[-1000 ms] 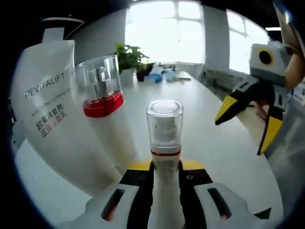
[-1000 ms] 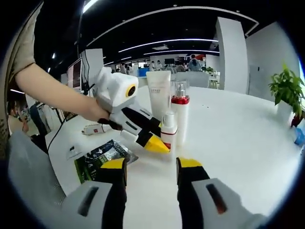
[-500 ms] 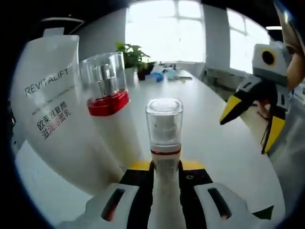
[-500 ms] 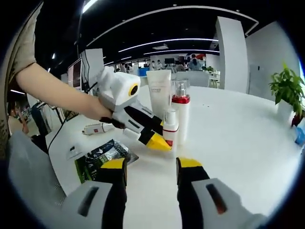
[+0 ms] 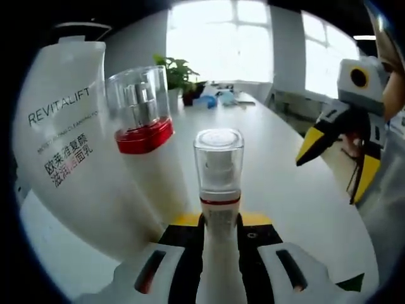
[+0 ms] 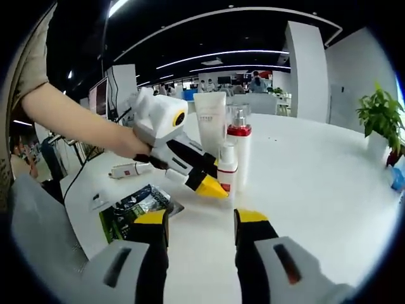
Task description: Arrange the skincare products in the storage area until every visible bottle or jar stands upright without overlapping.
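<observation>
Between my left hand-held gripper's [image 5: 218, 253] jaws I grip a small clear-capped bottle [image 5: 219, 190], now nearer the glossy tube [image 5: 69, 145] and red-collared pump bottle [image 5: 142, 152]; placing looks close. From my right hand-held gripper [image 6: 201, 225], jaws apart and empty, all three stand upright on the smooth white bench [image 6: 304, 183].

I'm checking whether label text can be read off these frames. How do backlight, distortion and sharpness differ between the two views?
Left gripper view: bright windows behind blow out the background; the tube bulges from fisheye, yet REVITALIFT reads clearly; the small bottle in the left gripper looks slightly soft. Right gripper view: even ceiling light, no glare, but the tube is too small to read.
</observation>
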